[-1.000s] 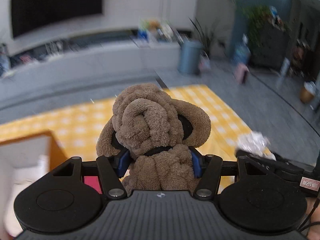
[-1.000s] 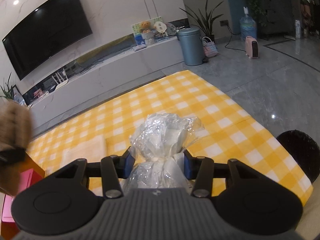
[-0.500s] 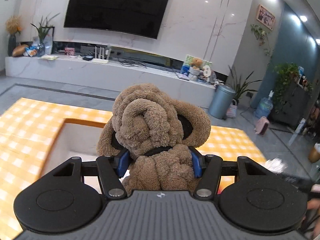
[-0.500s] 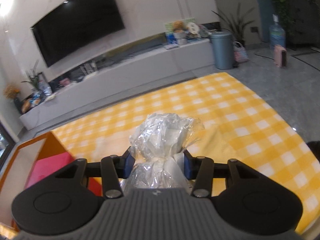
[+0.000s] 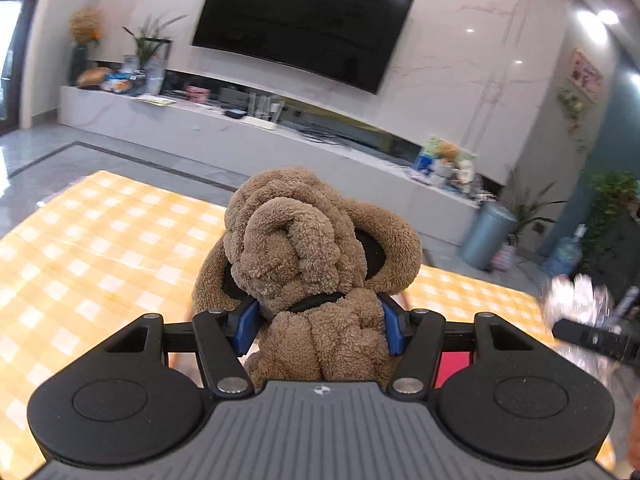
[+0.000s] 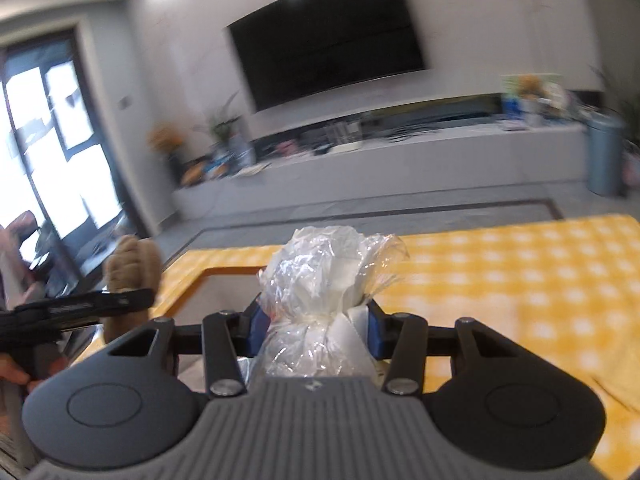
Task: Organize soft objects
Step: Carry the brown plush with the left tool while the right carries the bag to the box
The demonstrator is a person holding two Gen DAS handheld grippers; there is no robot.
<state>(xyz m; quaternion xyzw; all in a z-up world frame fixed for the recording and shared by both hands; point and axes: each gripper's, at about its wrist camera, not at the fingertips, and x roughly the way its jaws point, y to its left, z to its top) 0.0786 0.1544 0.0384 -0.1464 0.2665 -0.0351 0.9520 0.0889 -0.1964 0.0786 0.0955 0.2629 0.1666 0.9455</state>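
Note:
My left gripper (image 5: 318, 322) is shut on a brown plush dog (image 5: 316, 248), held above the yellow checked cloth (image 5: 92, 248). The dog also shows at the left of the right wrist view (image 6: 134, 264). My right gripper (image 6: 316, 326) is shut on a clear plastic bag of white soft stuff (image 6: 326, 276), held over the near edge of an orange-rimmed box (image 6: 228, 280). The bag shows blurred at the right edge of the left wrist view (image 5: 576, 294). A pink thing (image 5: 454, 362) lies under the left gripper, mostly hidden.
The checked cloth (image 6: 520, 288) stretches to the right of the box. Beyond it are grey floor, a long white TV bench (image 5: 240, 128) under a wall TV, and a blue-grey bin (image 5: 486, 236).
Both grippers have swung left with their loads still held. The box has dropped out of sight under the left gripper and has come into view ahead of the right gripper.

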